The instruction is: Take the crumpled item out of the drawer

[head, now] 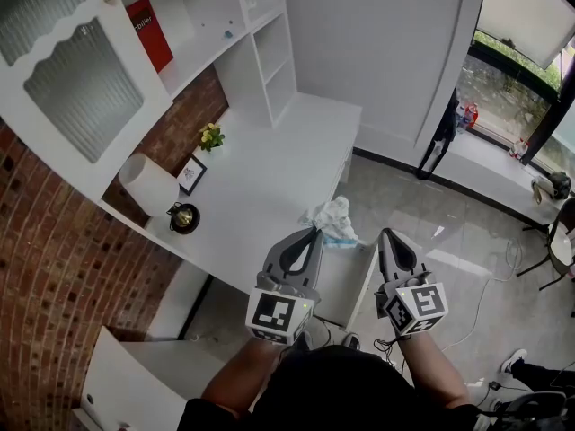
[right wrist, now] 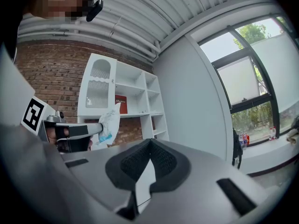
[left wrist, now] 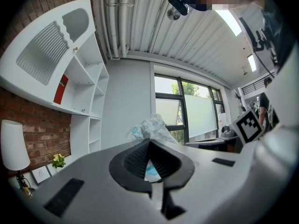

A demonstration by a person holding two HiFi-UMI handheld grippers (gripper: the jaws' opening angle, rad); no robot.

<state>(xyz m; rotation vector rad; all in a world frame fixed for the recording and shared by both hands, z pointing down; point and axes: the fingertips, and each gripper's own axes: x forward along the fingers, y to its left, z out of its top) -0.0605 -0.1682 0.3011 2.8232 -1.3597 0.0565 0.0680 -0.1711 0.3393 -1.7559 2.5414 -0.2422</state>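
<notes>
Nearest, my left gripper [head: 316, 232] has its jaws pinched onto the crumpled item [head: 334, 218], a white wad with pale blue patches. A fold of it is caught low between the pads, and the bulk billows out just past the tips. My right gripper [head: 386, 234] sits beside the left and apart from it, jaws closed tip to tip with nothing between them. In the right gripper view the wad hangs off the left tips, clear of any surface. Directly below and between my two grippers lies the open drawer [head: 367, 285], a white box pulled out from under the desk [head: 260, 187]. In the head view the wad shows over the drawer's far end. Ahead and to the left of my left tips, on the white desktop, stand a lamp [head: 148, 184] with a white shade, a small framed picture [head: 190, 174] and a little yellow-flowered plant [head: 211, 136], all against a brick wall [head: 45, 241]. Above them is a white shelf unit [head: 269, 52] holding a red book [head: 149, 32]. Farthest, beyond and to the right of my right tips, is a dark-framed window [head: 512, 88] with greenery outside.
</notes>
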